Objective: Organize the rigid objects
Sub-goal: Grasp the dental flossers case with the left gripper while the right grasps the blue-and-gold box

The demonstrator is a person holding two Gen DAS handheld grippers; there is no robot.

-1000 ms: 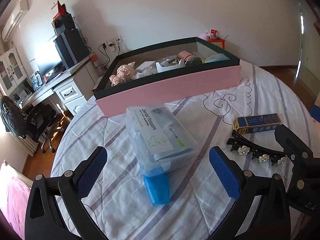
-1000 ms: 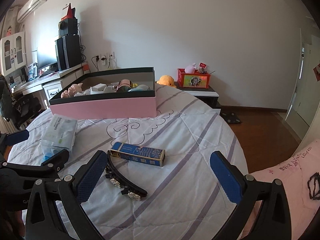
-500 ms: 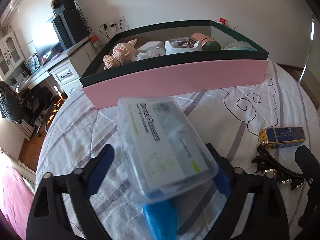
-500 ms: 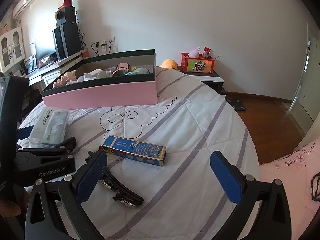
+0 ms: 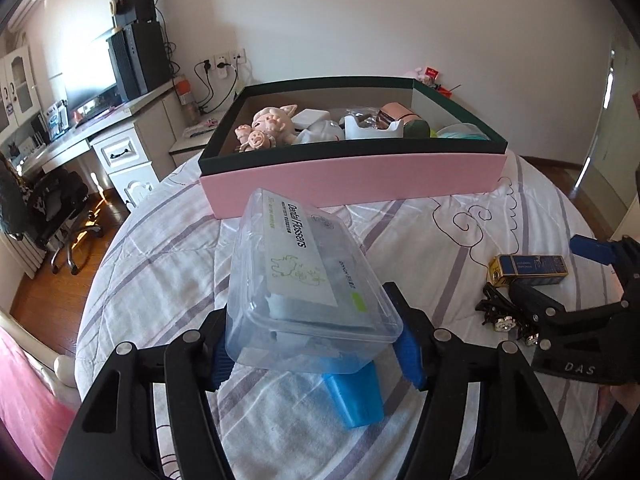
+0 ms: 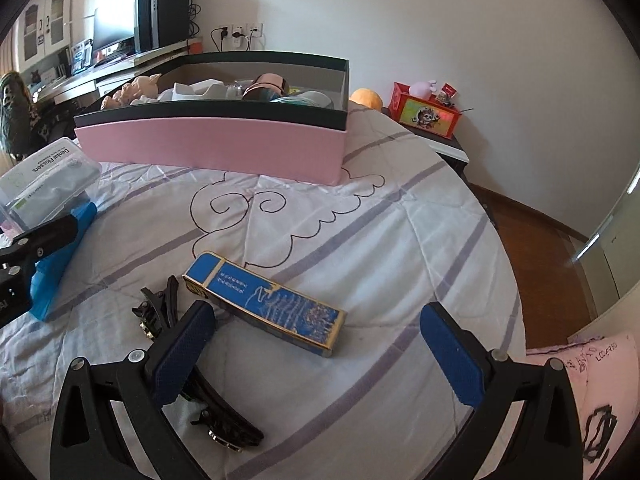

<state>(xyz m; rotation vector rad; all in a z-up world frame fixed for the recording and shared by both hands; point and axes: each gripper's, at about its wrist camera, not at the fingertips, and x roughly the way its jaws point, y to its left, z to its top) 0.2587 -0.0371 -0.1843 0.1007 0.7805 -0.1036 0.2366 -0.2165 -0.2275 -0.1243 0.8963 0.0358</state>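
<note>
Between the blue pads of the left gripper (image 5: 316, 354) sits the clear dental-flosser box (image 5: 304, 280), its near end raised off the quilt while the jaws are closing on its sides; the pads appear to touch the plastic, so the grip looks made or nearly so. Under that box lies a small blue packet (image 5: 354, 398), flat on the striped bedspread (image 5: 160, 280), which may shift as the box comes away. Ahead stands the pink storage box with the dark green rim (image 5: 352, 178), already holding a pig figurine (image 5: 266, 126), a white tape dispenser (image 5: 372, 130) and other small items.

Over to the right, the right gripper (image 6: 320, 348) hangs wide, its jaws beginning to close with nothing pressed between them; the blue-and-gold carton (image 6: 266, 302) lies on the quilt between and just ahead of its fingers, and a black rhinestone hair clip (image 6: 192, 380) lies partly under the left finger.

The step in hand is judged to be picking up loose items for the storage box. Next, the left hand needs a firm hold, a lift over the rim and a free spot inside; the right needs to settle squarely across the carton's narrow width, clear of the clip.
</note>
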